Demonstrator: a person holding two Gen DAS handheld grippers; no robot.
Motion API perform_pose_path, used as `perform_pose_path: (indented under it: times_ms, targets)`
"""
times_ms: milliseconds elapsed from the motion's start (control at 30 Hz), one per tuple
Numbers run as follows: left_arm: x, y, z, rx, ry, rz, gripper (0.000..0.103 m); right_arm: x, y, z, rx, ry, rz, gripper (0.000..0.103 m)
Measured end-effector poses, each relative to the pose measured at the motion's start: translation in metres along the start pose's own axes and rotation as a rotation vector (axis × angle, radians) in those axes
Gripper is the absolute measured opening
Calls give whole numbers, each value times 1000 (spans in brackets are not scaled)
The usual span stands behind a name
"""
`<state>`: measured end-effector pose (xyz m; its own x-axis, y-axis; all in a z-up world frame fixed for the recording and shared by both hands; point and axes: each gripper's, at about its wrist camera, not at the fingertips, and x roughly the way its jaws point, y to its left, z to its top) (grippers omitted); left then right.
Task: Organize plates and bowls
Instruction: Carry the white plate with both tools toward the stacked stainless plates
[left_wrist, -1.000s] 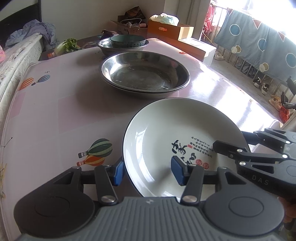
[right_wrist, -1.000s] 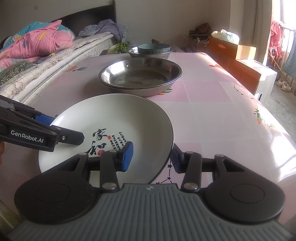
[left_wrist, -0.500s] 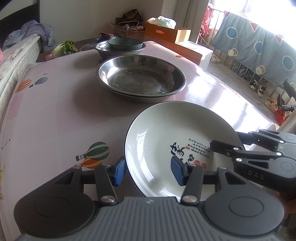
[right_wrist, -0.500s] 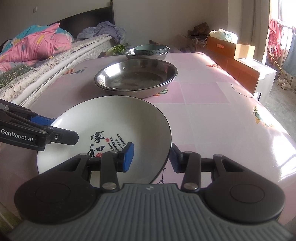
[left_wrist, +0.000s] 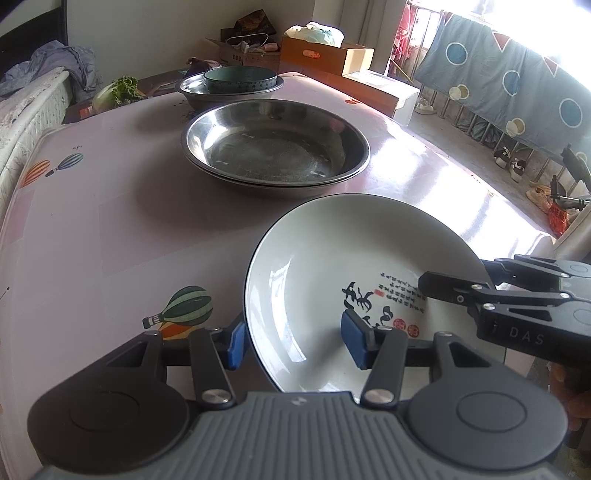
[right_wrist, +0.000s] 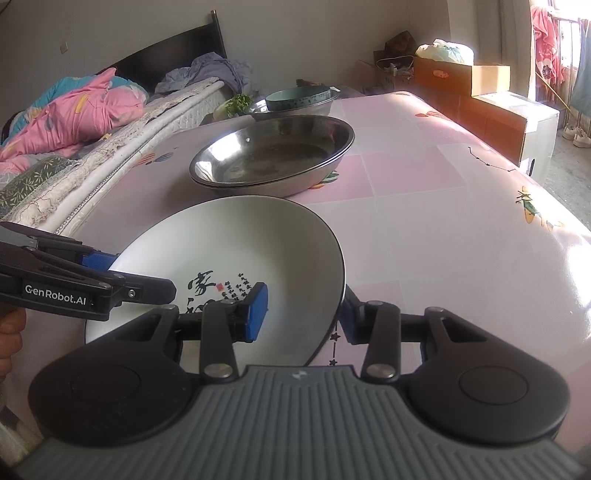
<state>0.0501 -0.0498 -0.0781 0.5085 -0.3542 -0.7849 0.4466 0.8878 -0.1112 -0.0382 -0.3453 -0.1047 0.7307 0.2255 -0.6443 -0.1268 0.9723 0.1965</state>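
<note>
A white deep plate (left_wrist: 332, 251) with black calligraphy sits at the near end of the pink table (left_wrist: 92, 221), held between both grippers. My left gripper (left_wrist: 295, 343) is shut on its left rim, one blue pad outside and one inside the well. My right gripper (right_wrist: 304, 315) is shut on the opposite rim (right_wrist: 338, 280), with the inner pad over the calligraphy and the outer pad beneath the edge. The plate (right_wrist: 236, 240) tilts, with its right edge off the table. Beyond it lie two stacked steel basins (left_wrist: 275, 147). Farther back a teal bowl (left_wrist: 240, 77) rests in a steel bowl (left_wrist: 195, 94).
A bed with pink bedding (right_wrist: 74, 122) runs along the table's left side. Leafy greens (left_wrist: 118, 92) lie past the far corner. Cardboard boxes (left_wrist: 325, 55) stand behind the table. The table's right edge (left_wrist: 517, 221) drops to a floor with shoes.
The right gripper's jaws narrowed a little on the rim and it rolled, so the plate now looks tilted in its view. The left gripper kept its hold and hardly moved.
</note>
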Motion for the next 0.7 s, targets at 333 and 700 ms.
perform_pose_path:
  times_ms: [333,700]
  targets:
    - [-1,0,1,-32,6,9,53,-1,-5,0,58,-4,31,41]
    - [-5,-1,2,-43,2,13,53,-3,-4,3,78,-2,26,41]
